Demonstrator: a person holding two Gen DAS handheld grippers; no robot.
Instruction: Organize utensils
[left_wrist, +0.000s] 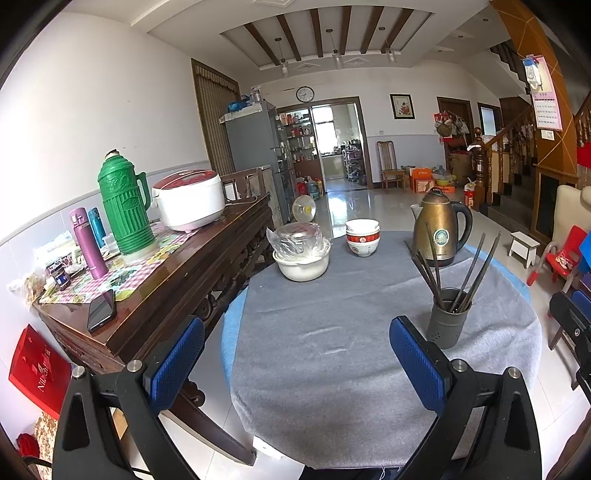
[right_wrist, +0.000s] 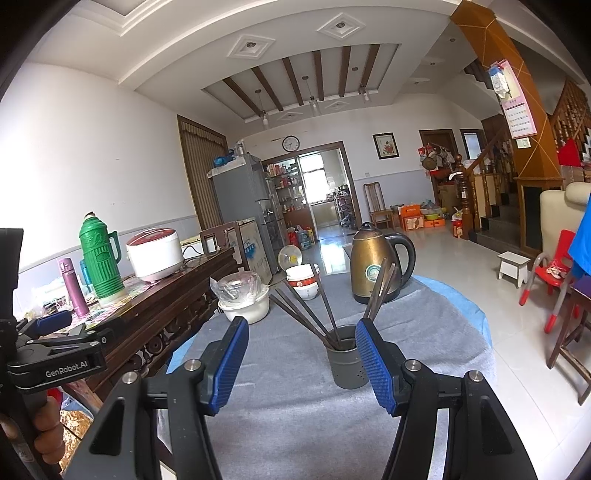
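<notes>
A dark grey holder cup stands upright on the grey tablecloth, with several dark chopsticks fanned out of it. It also shows in the right wrist view, chopsticks leaning left and right. My left gripper is open and empty, above the cloth, left of the cup. My right gripper is open and empty, the cup just beyond its right finger. The left gripper's body shows at the far left of the right wrist view.
A brass kettle, stacked white bowls and a plastic-covered pot in a white basin stand at the table's far side. A wooden sideboard at left carries a green thermos, rice cooker, bottles and a phone. Chairs stand at right.
</notes>
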